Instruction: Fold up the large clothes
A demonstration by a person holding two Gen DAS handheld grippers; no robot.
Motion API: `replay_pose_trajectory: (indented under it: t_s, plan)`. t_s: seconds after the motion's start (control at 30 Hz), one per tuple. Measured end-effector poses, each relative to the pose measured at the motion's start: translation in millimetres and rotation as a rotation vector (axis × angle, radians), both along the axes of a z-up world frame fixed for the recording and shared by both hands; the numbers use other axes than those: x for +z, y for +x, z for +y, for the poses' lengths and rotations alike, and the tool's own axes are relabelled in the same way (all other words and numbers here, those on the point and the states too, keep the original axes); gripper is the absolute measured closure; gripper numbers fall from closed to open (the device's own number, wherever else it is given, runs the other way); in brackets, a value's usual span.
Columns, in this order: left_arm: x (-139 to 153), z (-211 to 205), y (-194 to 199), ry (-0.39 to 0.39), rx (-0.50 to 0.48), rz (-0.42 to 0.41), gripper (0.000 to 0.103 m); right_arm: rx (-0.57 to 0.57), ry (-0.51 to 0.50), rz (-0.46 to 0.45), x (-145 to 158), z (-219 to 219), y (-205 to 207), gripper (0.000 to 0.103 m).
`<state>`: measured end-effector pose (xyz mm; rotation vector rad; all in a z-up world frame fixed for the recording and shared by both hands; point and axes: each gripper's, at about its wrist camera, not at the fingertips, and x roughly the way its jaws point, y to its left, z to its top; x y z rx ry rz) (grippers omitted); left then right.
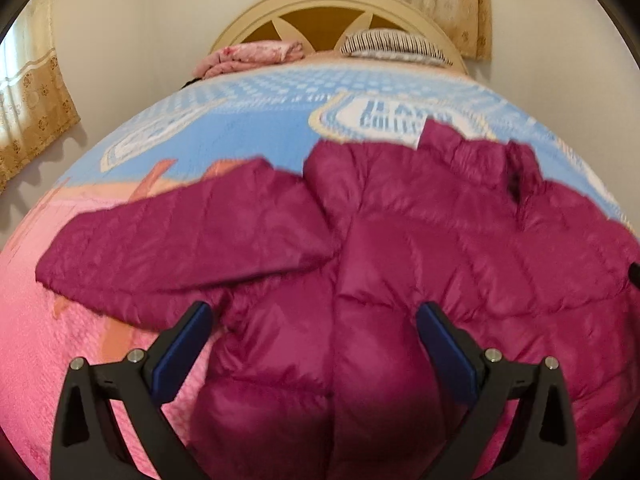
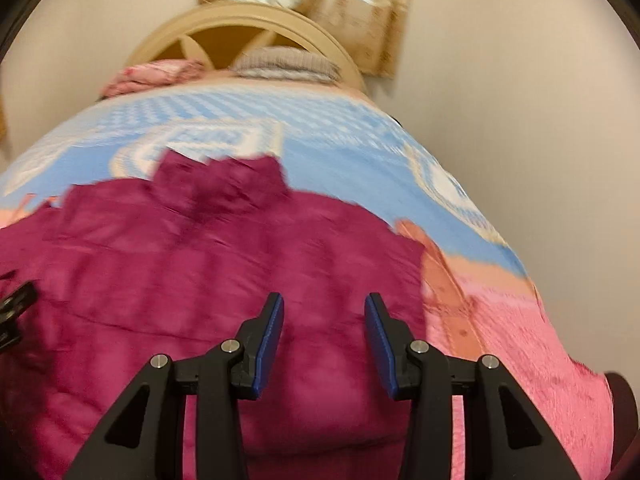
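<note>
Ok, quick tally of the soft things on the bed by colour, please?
Magenta: 1, the puffer jacket.
Pink: 1, the folded pink blanket by the headboard.
Striped black and white: 1, the pillow.
Blue and pink: 1, the bedspread underneath.
Total: 4.

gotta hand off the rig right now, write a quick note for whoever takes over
Left claw: open, empty, over the jacket's lower left part.
Right claw: open, empty, over its right part.
Jacket lies spread on the bed, collar toward the headboard, left sleeve stretched out sideways.
Done: laid out; no fold is visible.
Left: fold the sleeves in, then the body.
</note>
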<state>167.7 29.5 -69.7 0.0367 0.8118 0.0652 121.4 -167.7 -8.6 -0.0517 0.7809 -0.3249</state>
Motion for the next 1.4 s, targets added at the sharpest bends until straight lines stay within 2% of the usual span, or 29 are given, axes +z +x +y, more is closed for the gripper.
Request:
replay_pose_trajectory:
  t_s: [0.17,0.3,0.47,0.57,0.63,0.7,0.77,0.9,0.97,1.0,1.07,1.2,1.3,1.4]
  plan:
    - [-9.0,-8.3,-0.6,0.032,-0.014,0.033,0.0,-0.029,0.044,0.038,-26.8,-16.8,1.6,0.06]
    - [-14.3,-12.9,6.0,0.047,-0.027,0.068,0.0,-0.045,0.092,0.053,-32.7,-23.5,3.7,0.06]
    - [-16.2,-6.5,8.7,-0.019,-0.023,0.09,0.0,-0.046,0.078,0.07,-34.0,-20.4,7.8,0.06]
    - [-16.7,-3.2,8.4,-0.052,-0.024,0.097,0.0,-0.035,0.096,0.012,-17.8,-21.4,-0.3,0.06]
    - [-16.3,-3.8,7.1,-0.049,-0.024,0.096,0.0,-0.076,0.084,-0.016,-6.0,-29.3,-4.7,0.06]
    - [-15.8,-5.1,6.5,-0.046,-0.024,0.095,0.0,-0.122,0.143,0.029,-13.2,-43.2,-3.1,0.06]
    - [-15.7,-3.0,6.9,-0.059,-0.027,0.096,0.0,-0.143,0.2,0.088,-32.8,-57.3,-0.6,0.06]
    - [-9.3,6.0,-0.7,-0.104,-0.059,0.096,0.0,-0.13,0.223,0.058,-39.0,-60.6,-4.3,0.056]
    - [0.0,19.9,-13.5,-0.149,-0.052,0.058,0.0,-0.138,0.212,0.05,-38.8,-58.6,-6.4,0.052]
    - [5.8,30.7,-21.9,-0.176,-0.031,0.027,0.0,-0.154,0.205,0.047,-38.5,-59.1,-8.0,0.048]
    - [20.9,66.9,-40.5,-0.231,0.053,-0.052,0.0,-0.187,0.204,0.046,-40.7,-62.4,-10.9,0.032]
    - [47.4,153.8,-52.9,-0.24,0.303,-0.167,0.0,-0.195,0.242,0.025,-40.6,-67.3,-13.4,0.03]
    - [48.6,224.7,-40.1,-0.245,0.476,-0.155,0.0,-0.198,0.222,0.028,-40.3,-65.0,-13.1,0.029]
    - [36.6,282.1,-20.2,-0.246,0.598,-0.13,0.0,-0.201,0.209,0.032,-41.0,-64.3,-10.5,0.028]
